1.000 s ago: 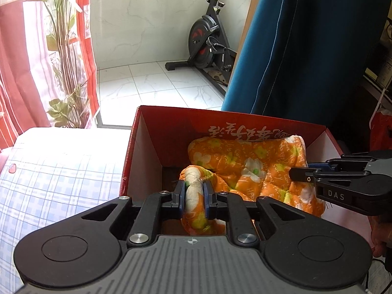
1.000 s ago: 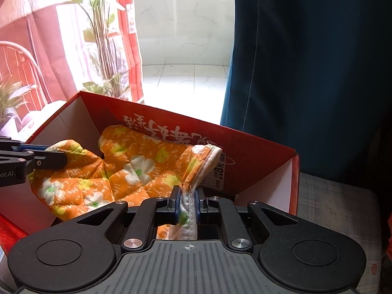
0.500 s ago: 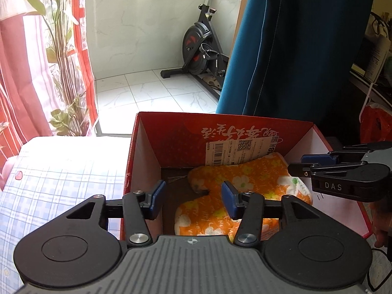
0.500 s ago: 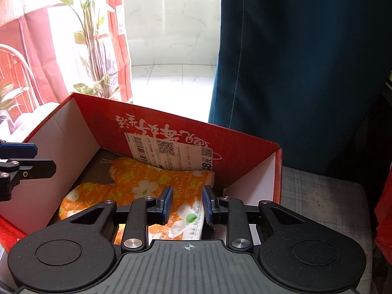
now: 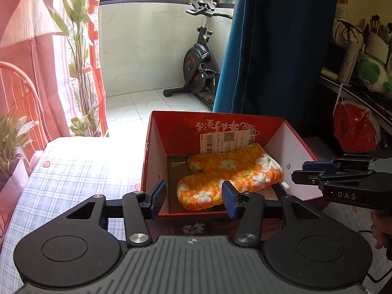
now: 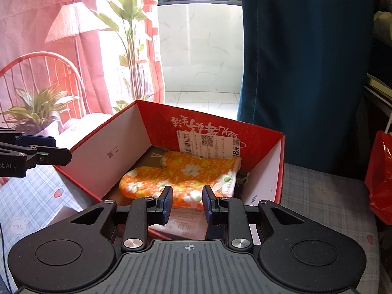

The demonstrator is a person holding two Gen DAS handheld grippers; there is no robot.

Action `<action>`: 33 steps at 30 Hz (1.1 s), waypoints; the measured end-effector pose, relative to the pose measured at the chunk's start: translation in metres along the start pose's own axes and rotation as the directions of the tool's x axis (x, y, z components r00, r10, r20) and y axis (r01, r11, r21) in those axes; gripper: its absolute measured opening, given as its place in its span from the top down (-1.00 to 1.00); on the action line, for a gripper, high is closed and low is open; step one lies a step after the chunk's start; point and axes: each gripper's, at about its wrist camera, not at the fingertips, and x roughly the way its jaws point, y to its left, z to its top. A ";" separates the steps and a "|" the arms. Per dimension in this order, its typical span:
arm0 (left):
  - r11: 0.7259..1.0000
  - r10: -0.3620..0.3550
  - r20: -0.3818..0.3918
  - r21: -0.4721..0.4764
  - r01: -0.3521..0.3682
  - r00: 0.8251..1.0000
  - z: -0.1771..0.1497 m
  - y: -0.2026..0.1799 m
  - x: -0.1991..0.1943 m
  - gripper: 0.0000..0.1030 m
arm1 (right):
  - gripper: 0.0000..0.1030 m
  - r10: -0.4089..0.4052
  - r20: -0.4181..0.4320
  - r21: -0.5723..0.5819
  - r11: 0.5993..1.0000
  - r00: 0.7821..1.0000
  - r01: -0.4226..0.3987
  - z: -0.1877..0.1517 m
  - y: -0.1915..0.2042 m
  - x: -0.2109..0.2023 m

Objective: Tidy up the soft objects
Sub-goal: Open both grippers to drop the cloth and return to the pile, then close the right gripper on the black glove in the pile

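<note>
Hovering with both the left gripper (image 5: 193, 199) and right gripper (image 6: 187, 204), fingers spread and empty, we judge the orange mitt (image 5: 230, 174) stowed in the red box (image 5: 154, 161); next, another soft object, perhaps at nine o'clock.

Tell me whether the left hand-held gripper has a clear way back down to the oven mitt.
Probably yes: the left hand-held gripper is open, the box is uncovered, and nothing covers the oven mitt.

The right tongs (image 5: 343, 171) carry the white letters "DAS" on their black side. The left tongs (image 6: 34, 149) show "ot.AI", cut by the picture edge. The red box (image 6: 156, 127) has upside-down Chinese writing, too hard to read, and a white sticker (image 6: 210, 144) with barcode, QR codes and "18".
</note>
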 end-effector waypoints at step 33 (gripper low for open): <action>0.991 -0.041 -0.126 -0.129 0.024 0.991 -0.152 0.004 -0.049 -0.03 | 0.19 0.166 -0.046 0.036 0.986 0.985 -0.164 -0.164 0.066 -0.067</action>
